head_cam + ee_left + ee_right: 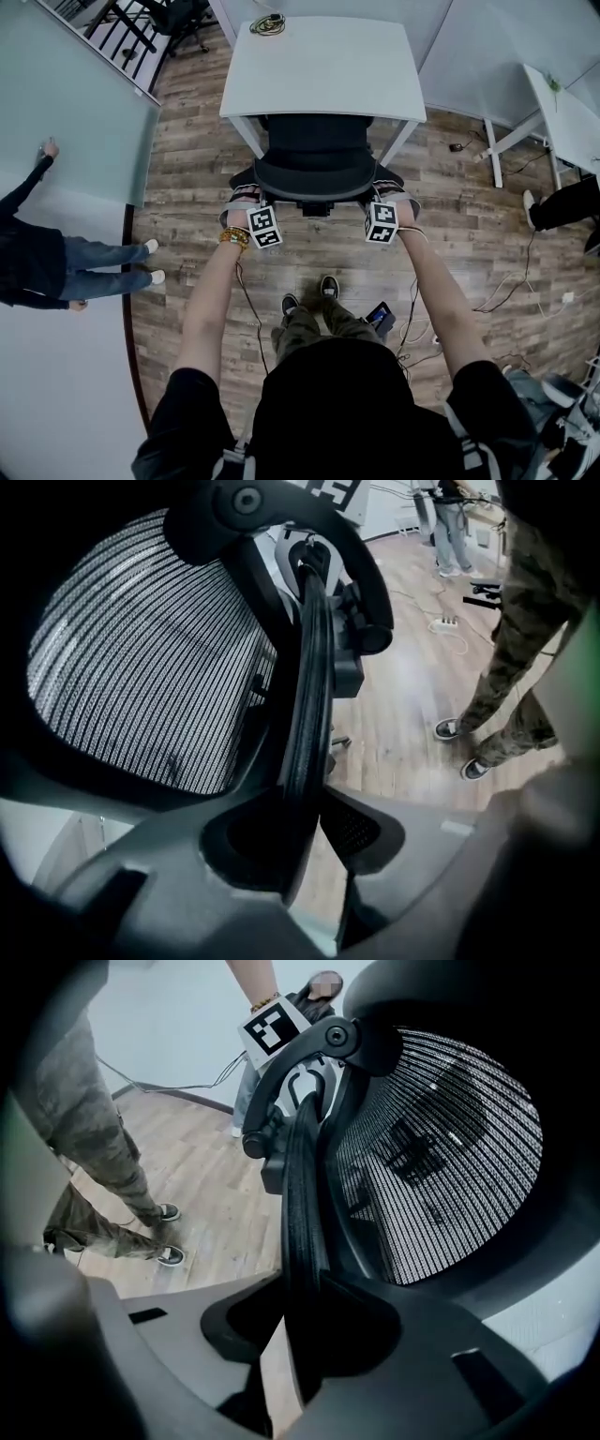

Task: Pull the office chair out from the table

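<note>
Nearest the head camera, the person's two forearms reach forward and down to the office chair (314, 150), with one gripper on each side of its backrest. Left gripper (311, 808): jaws closed on the backrest rim (311, 667), whose black edge runs straight up between them, with the mesh panel to its left. Right gripper (305, 1302): jaws likewise clamped on the rim at the opposite side, with the mesh to its right. No gap shows at either jaw, so the two-sided grasp is judged established. Chair position: the seat is out of sight beneath the white tabletop (319, 70), the backrest stands upright just beside the near edge, and an armrest shows at each flank. The chair sits centred between the table legs. The person's shoes (328, 286) stand on the wooden floor (450, 216) near the chair's back. A coiled cable (268, 24) lies at the tabletop's far edge, well apart from the work, and a bystander (37, 262) stands off to the left. Assessment: approach and grip are done, but the chair reads as tucked in, so the pull is at most barely begun. Outstanding: draw the chair back toward the person until the seat is out from under the tabletop, then release both sides.
</note>
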